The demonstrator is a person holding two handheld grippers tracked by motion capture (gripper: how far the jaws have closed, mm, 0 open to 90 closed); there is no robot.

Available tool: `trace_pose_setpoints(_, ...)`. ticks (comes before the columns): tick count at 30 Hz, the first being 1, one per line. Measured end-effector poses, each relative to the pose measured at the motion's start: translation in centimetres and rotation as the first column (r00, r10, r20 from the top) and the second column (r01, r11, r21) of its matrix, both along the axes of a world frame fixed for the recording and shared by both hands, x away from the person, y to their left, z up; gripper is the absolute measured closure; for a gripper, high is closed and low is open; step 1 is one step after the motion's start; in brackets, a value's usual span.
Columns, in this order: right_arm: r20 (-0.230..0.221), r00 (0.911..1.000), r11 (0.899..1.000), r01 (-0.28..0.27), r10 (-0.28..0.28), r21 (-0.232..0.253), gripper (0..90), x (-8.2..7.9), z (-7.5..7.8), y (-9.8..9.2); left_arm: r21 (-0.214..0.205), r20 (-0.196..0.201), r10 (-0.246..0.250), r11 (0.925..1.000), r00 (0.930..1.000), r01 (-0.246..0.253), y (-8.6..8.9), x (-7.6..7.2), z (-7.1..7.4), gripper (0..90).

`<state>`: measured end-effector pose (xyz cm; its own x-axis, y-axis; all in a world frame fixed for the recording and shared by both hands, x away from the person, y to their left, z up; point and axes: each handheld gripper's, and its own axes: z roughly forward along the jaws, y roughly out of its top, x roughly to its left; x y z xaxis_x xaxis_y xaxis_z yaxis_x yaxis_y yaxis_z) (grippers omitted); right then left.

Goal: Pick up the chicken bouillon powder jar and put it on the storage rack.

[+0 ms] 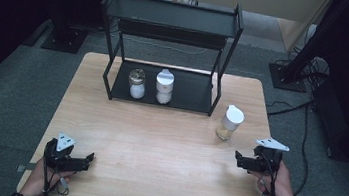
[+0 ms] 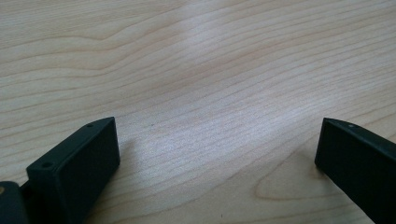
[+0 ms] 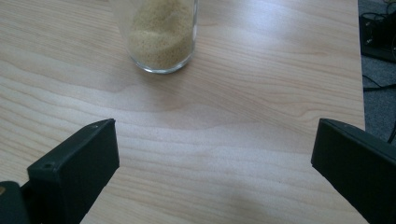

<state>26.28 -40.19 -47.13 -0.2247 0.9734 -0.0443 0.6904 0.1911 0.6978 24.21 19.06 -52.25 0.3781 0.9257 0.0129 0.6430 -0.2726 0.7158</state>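
The wooden counter (image 1: pixel 156 146) stood on grey floor; the jar (image 1: pixel 229 124) stood just beyond the open, empty right tool (image 1: pixel 239 161), and the left tool (image 1: pixel 88 159) was open too.

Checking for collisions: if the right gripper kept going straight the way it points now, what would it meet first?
Probably the glass jar of yellow grains: in the right gripper view it stands ahead of the open right gripper, a little left of centre, with bare table between. Depth is unclear, so it might pass just beside it.
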Motion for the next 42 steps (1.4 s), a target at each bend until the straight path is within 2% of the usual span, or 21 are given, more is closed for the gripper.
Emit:
trace_pose_setpoints(24,0.006,0.999,0.999,-0.044,0.044,-0.004,0.4,3.0,0.9,2.6,0.0,0.0,-0.002,1.0,1.0,0.002,0.0,0.0,0.0,0.0)
trace_pose_setpoints(29,-0.006,0.9989,0.999,-0.046,0.046,0.003,0.4,3.6,0.7,3.1,0.0,-0.001,-0.001,1.0,1.0,0.001,0.0,0.0,0.0,0.0)
trace_pose_setpoints(34,-0.021,0.9989,0.999,-0.042,0.042,-0.012,0.4,4.2,0.4,3.3,0.0,0.0,-0.002,1.0,1.0,0.002,0.0,0.0,0.0,0.0)
trace_pose_setpoints(42,-0.016,0.9993,0.999,-0.034,0.033,-0.015,0.4,4.9,0.7,3.3,0.0,-0.001,-0.001,1.0,1.0,0.001,0.0,0.0,0.0,0.0)
